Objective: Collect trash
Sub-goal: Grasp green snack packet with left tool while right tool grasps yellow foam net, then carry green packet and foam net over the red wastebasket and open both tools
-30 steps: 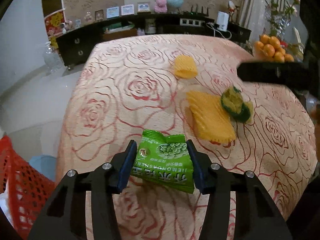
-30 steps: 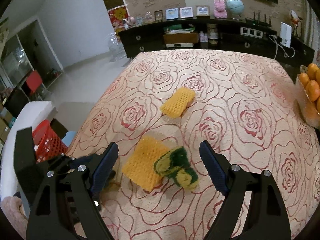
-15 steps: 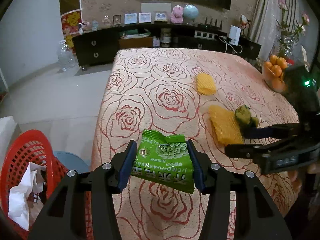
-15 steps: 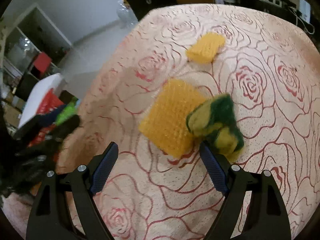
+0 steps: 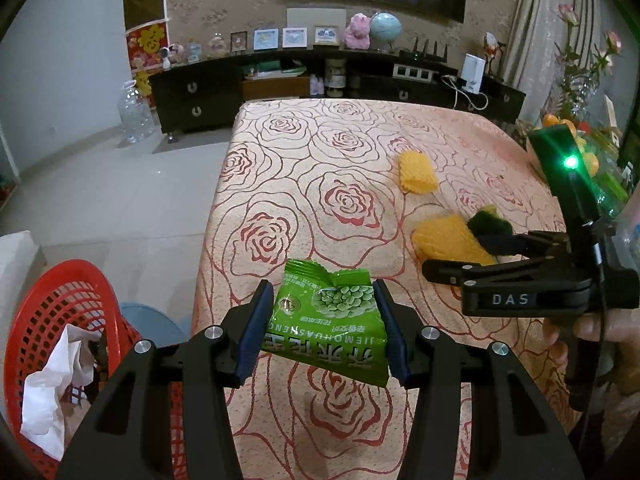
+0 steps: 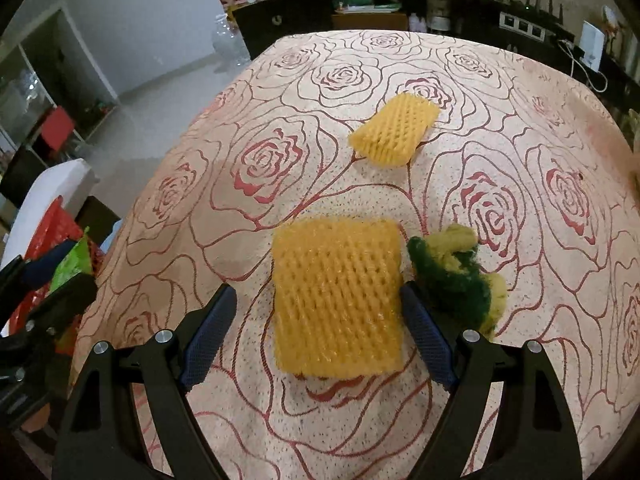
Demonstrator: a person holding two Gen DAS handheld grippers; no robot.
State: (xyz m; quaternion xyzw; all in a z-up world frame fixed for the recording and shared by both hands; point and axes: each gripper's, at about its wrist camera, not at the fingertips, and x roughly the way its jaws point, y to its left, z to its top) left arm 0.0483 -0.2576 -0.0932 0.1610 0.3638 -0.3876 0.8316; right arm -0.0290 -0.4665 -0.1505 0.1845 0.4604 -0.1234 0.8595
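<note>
The right tongs (image 6: pixel 316 320) have dropped, gaping wide, around the yellow foam net (image 6: pixel 338 296) on the tabletop (image 6: pixel 520 200); left tongs (image 5: pixel 324 326) clamp the green snack packet (image 5: pixel 330 320) near the red basket (image 5: pixel 52 308), ready for dumping.

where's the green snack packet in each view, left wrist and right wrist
Left wrist: the green snack packet is low centre, clamped between the left gripper's blue pads, over the table's near edge.
Right wrist: the packet is a small green patch at the far left edge, again in the left gripper.
Shared landmark: the large yellow foam net, lying beside a green and yellow scrap.
</note>
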